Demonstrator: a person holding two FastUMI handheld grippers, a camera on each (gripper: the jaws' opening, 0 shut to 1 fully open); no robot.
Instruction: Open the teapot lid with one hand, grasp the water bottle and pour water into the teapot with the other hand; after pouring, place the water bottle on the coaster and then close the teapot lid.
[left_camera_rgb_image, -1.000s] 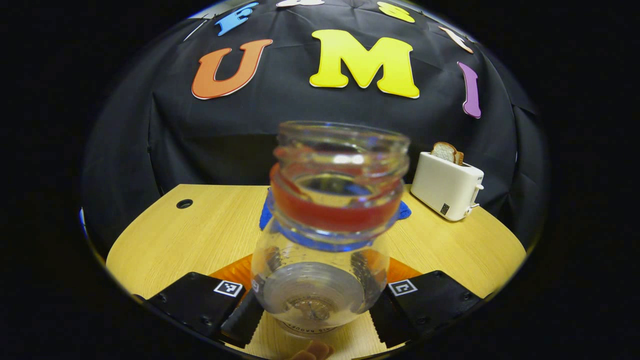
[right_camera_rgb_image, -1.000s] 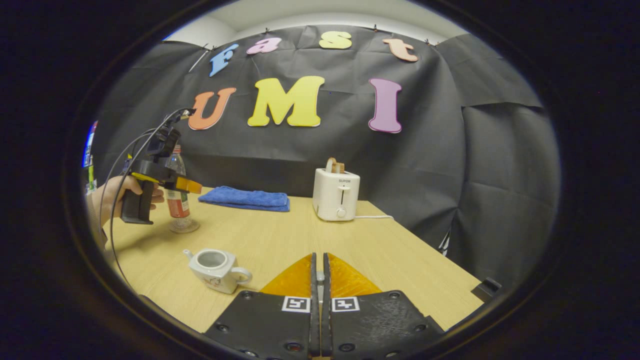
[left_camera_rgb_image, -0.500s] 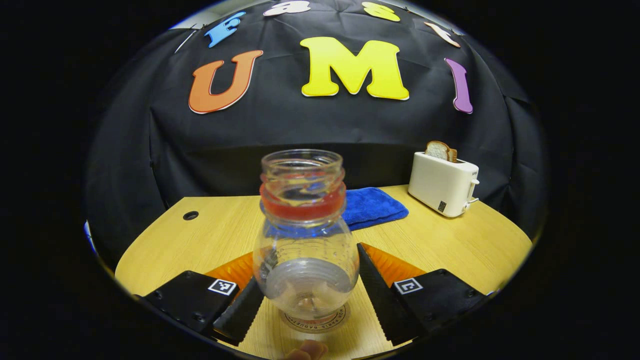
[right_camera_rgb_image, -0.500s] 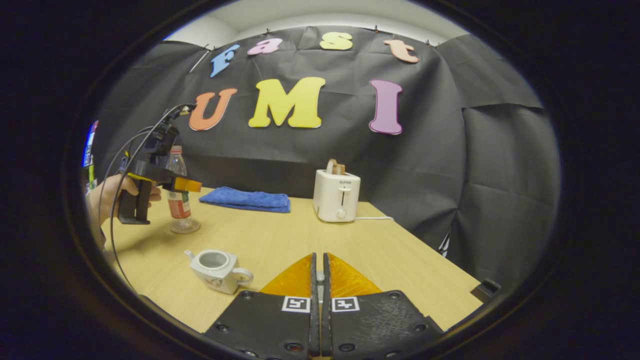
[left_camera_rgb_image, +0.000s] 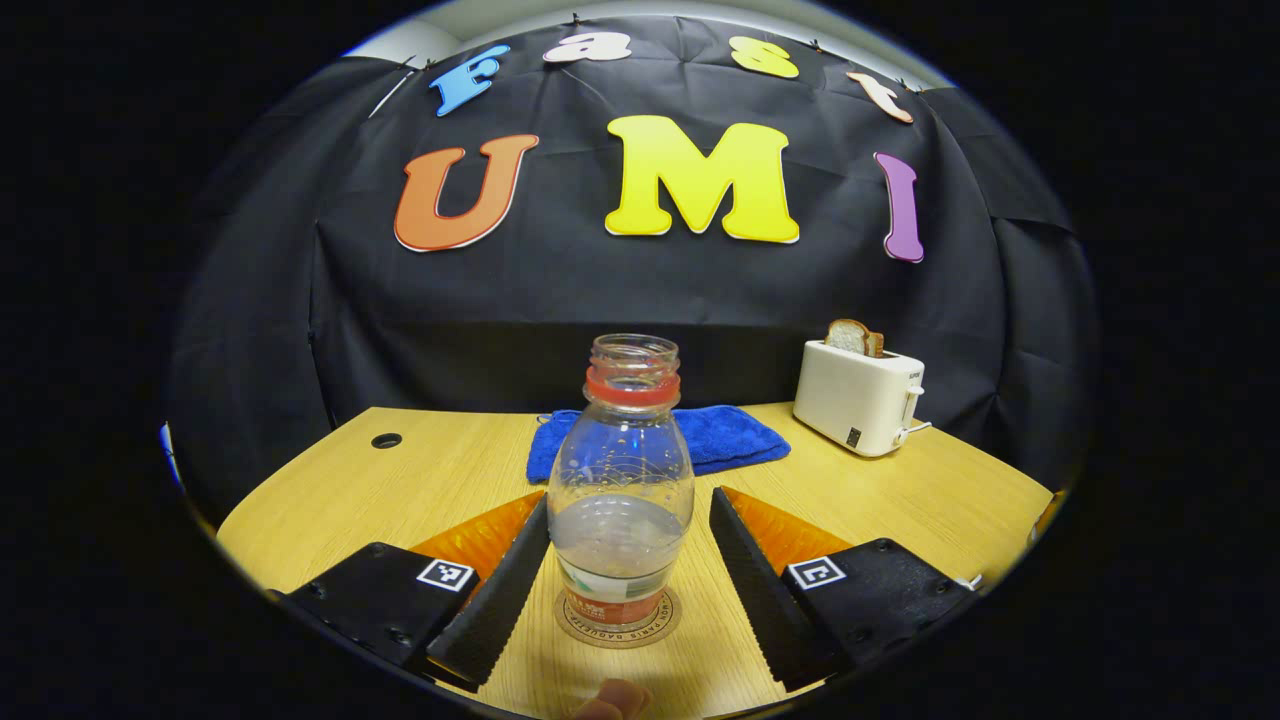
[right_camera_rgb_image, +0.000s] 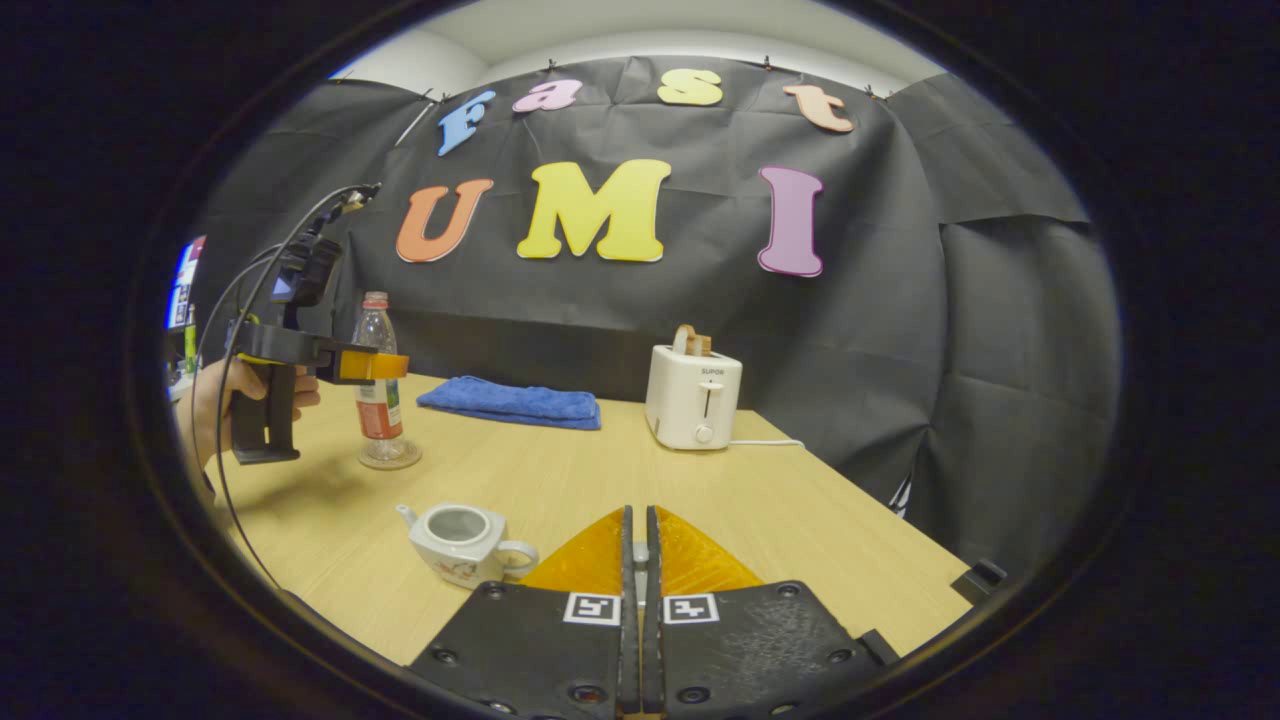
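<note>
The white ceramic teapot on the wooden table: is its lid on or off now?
Off. The white ceramic teapot shows an open round mouth with no lid on it in the right gripper view.

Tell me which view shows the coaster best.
The left gripper view: the coaster lies close, under the bottle, its printed rim clear between the open fingers. In the right gripper view it is a small disc far off under the bottle.
</note>
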